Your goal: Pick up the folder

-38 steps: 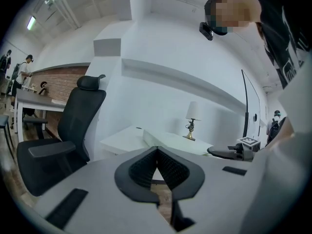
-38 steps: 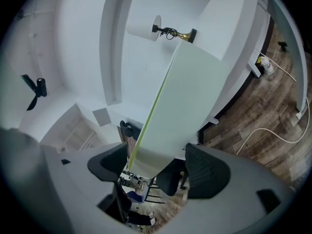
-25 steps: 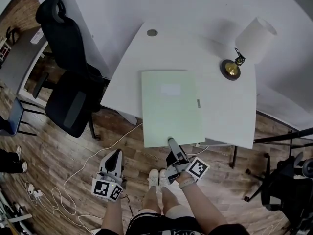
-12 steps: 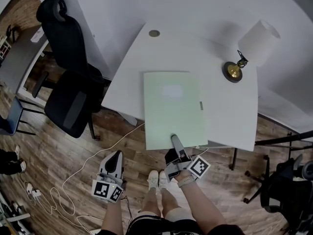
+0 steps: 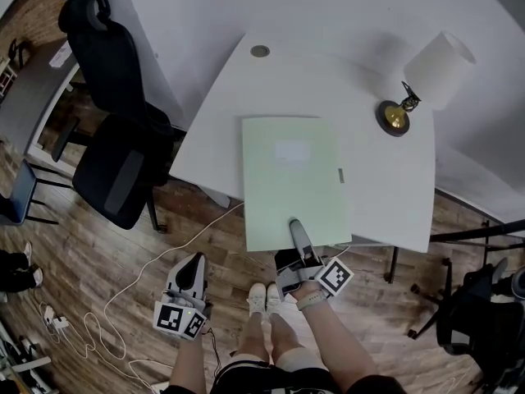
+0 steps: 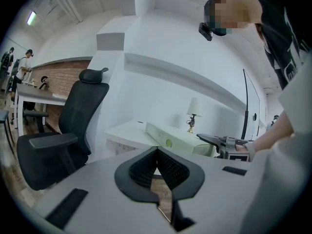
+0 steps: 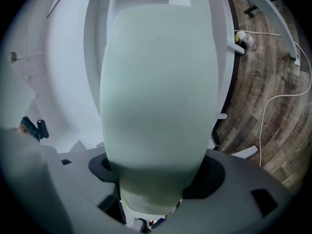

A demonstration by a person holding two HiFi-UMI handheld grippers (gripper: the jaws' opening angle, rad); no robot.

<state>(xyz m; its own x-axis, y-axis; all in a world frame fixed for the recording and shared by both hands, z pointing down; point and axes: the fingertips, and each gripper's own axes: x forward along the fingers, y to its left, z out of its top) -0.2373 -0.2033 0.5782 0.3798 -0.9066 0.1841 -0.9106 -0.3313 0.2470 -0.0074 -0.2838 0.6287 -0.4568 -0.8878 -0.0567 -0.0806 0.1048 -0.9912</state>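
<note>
Where the folder point(image 5: 291, 179) overhangs, the right gripper point(image 5: 294, 224) clasps it between its jaws.

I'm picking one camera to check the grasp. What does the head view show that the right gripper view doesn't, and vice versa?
Head view only: the lamp, the chair, the left gripper held low off the table, and the folder's whole outline. Right gripper view only: the folder's edge seated between the right gripper's jaws. Both: folder, table, wooden floor.
</note>
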